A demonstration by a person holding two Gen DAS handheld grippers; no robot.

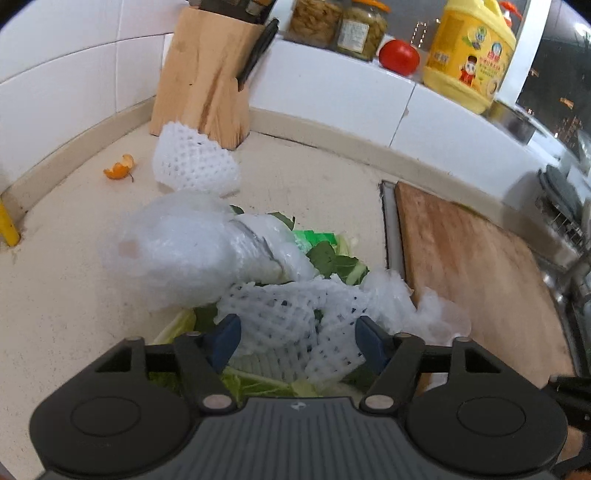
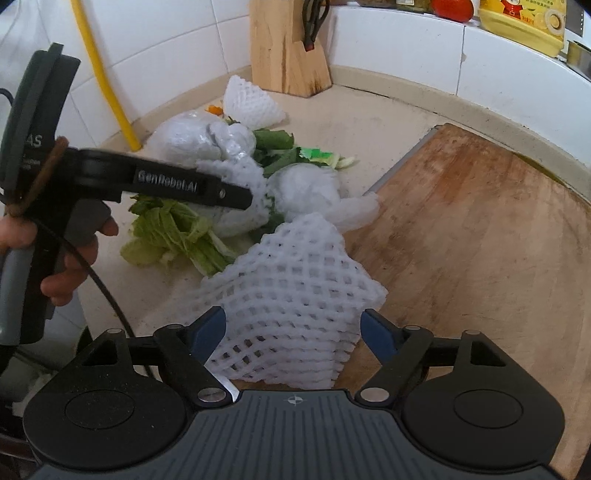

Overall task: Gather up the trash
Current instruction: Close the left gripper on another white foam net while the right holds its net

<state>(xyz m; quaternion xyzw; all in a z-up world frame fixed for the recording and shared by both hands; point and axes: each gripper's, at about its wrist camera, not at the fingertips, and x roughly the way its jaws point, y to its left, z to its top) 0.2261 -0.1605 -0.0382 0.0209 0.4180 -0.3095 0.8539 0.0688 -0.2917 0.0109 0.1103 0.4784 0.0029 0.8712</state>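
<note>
A trash pile lies on the beige counter: crumpled clear plastic bags (image 1: 184, 254), green vegetable leaves (image 2: 173, 232), a green wrapper scrap (image 1: 314, 236) and white foam nets. One foam net (image 1: 295, 332) lies between the fingers of my left gripper (image 1: 299, 338), whose jaws stand apart and look loose on it. My left gripper (image 2: 247, 195) also shows over the pile in the right wrist view. A second foam net (image 2: 295, 295) sits between the wide jaws of my right gripper (image 2: 293, 328), with a gap at the right pad. A third net (image 1: 192, 162) and an orange peel (image 1: 120, 168) lie farther back.
A wooden cutting board (image 2: 480, 240) lies to the right of the pile. A wooden knife block (image 1: 207, 74) stands in the back corner. Jars (image 1: 340, 26), a tomato (image 1: 399, 57) and a yellow detergent bottle (image 1: 472, 55) stand on the ledge. A yellow pipe (image 2: 107, 81) runs along the wall.
</note>
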